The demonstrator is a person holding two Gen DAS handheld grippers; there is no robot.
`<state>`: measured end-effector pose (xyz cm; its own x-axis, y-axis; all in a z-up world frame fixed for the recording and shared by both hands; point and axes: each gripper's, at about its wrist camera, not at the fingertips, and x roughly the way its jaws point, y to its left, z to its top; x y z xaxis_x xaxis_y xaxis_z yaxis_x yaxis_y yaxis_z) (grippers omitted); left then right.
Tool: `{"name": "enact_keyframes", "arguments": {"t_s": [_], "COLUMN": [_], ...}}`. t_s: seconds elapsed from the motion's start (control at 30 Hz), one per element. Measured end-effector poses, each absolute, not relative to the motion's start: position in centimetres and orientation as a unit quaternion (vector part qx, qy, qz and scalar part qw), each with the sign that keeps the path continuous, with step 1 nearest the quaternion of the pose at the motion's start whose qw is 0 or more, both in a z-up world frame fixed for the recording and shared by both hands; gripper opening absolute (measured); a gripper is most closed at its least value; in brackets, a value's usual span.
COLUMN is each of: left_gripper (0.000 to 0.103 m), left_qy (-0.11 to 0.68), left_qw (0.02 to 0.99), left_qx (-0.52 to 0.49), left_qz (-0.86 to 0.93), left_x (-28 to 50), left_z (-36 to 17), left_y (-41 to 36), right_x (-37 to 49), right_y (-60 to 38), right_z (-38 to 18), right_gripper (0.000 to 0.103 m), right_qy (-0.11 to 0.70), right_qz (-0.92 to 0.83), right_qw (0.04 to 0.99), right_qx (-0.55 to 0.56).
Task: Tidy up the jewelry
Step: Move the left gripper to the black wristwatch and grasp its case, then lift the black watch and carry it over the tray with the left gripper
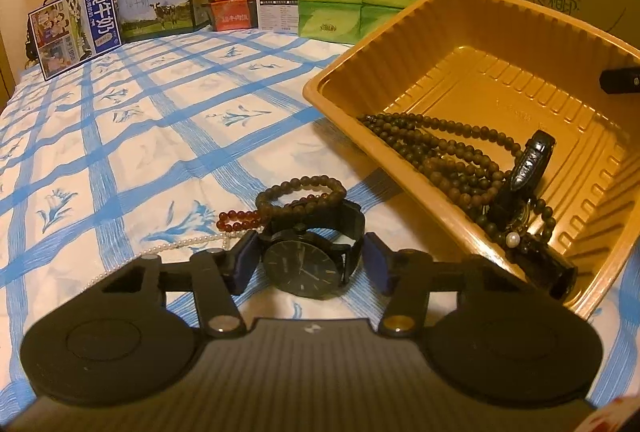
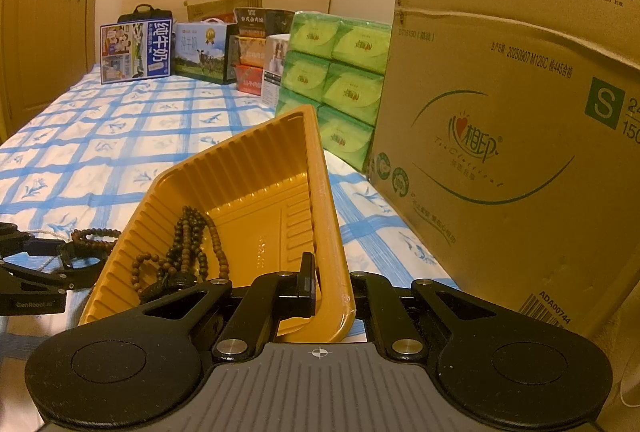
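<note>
the left tool [image 1: 310,264] points down at a slant, its two blue-padded fingers [image 1: 246,262] set either side of a black wristwatch [image 1: 306,268]; whether the pads press on it cannot be told. the right tool [image 2: 320,290] also slants down, its jaws closed tight on the near rim of a tilted yellow tray [image 2: 332,232].

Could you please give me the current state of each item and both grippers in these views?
Left gripper: fingers either side of the black watch, not clearly pressing.
Right gripper: shut on the gold tray's rim.
Gold tray: tilted, one side raised.
Long bead strand: in tray.
Brown bead bracelet: on bedsheet.
Pearl strand: on bedsheet.
</note>
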<state>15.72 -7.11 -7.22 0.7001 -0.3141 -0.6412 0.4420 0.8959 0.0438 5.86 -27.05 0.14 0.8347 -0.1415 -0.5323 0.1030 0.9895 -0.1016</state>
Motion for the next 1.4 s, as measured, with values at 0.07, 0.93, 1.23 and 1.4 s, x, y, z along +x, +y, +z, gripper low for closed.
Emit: {"name": "enact_keyframes", "arguments": {"t_s": [0.07,0.93,1.23,1.4], "left_gripper": [0.043,0.042,0.042,0.042], "left_qy": [0.327,0.313,0.305,0.299], "left_qw": [0.916,0.922,0.924,0.923], "left_qx": [0.102,0.109,0.100,0.095], "left_qz": [-0.207,-0.202,-0.210,-0.221], "left_x": [15.6,12.4,12.0,11.9], "left_z": [-7.2,-4.7,-3.4,-2.6], "left_y": [-7.1,-4.9,-5.2,-5.9], "right_x": [5.9,5.9,5.9,5.9], "right_y": [-27.0,-26.8,-26.8,-26.8], "right_z": [0.1,0.4,0.4,0.4], "right_gripper": [0.005,0.005,0.005,0.006], "right_qy": [0.280,0.278,0.278,0.278], "right_qz": [-0.064,-0.064,-0.064,-0.064], "right_qw": [0.957,0.958,0.958,0.958], "right_qx": [-0.035,-0.037,-0.037,-0.036]}}
